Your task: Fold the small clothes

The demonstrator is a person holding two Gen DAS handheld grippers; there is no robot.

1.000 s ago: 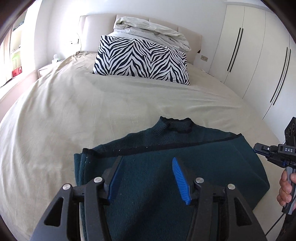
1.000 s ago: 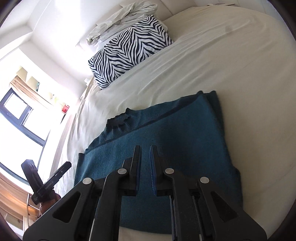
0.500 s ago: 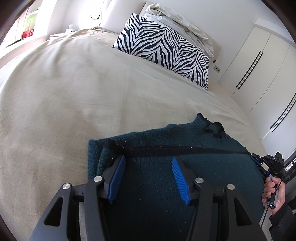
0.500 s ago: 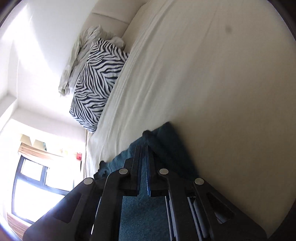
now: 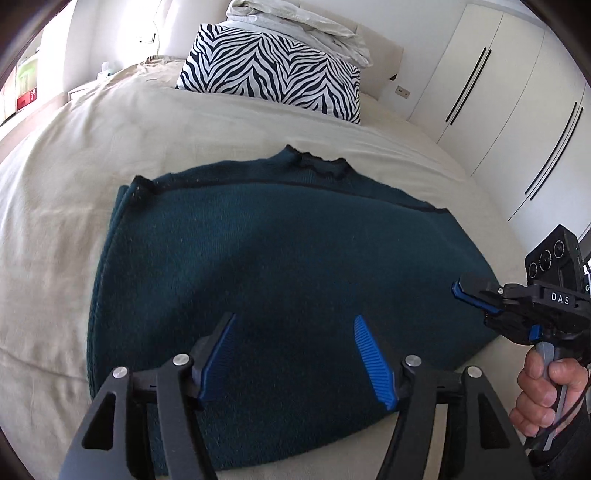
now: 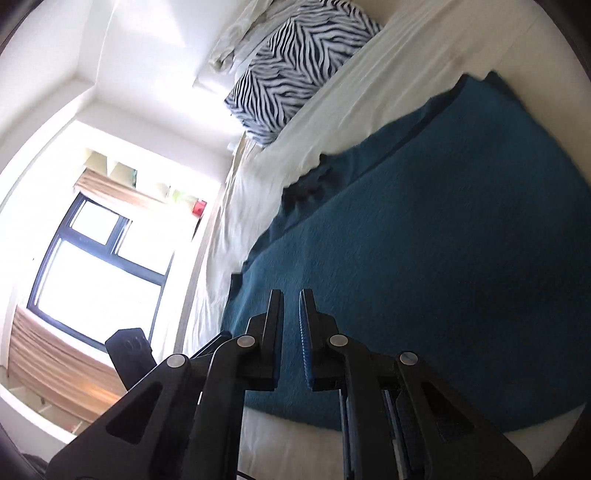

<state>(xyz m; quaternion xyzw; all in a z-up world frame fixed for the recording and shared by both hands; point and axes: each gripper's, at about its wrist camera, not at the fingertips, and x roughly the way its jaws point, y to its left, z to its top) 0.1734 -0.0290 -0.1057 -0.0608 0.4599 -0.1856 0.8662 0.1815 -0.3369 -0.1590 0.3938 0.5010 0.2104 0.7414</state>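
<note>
1. Above the near half of the garment, the left gripper is hanging with its two blue-padded fingers spread wide, nothing lying between them and no cloth caught on either pad.

2. Off to the right side of the garment, the right gripper is pointing inward over the cloth's right edge; seen from its own camera, the right gripper is showing its fingers drawn nearly together, only a thin slit showing between them, and no fabric is sitting in that slit.

3. A right hand is wrapping around the handle beneath that tool, fingers curled on the grey grip.

4. Under both tools, the dark teal sweater is lying flat on the bed, its collar pointing toward the pillows and a dark seam line running across below it. Its left side is showing a doubled edge, layers stacked one on another, while its lower hem is lying close to the near edge of the mattress. In the right wrist view the same sweater is filling most of the frame.

5. Around the sweater, the beige bedsheet is spreading out with light creases.

6. Farther back, a zebra-print pillow is leaning against the headboard, with a crumpled pale duvet heaped on top of it.

7. Along the right wall, white wardrobe doors with long dark handles are standing, and in the right wrist view a dark-framed window is glowing brightly.
</note>
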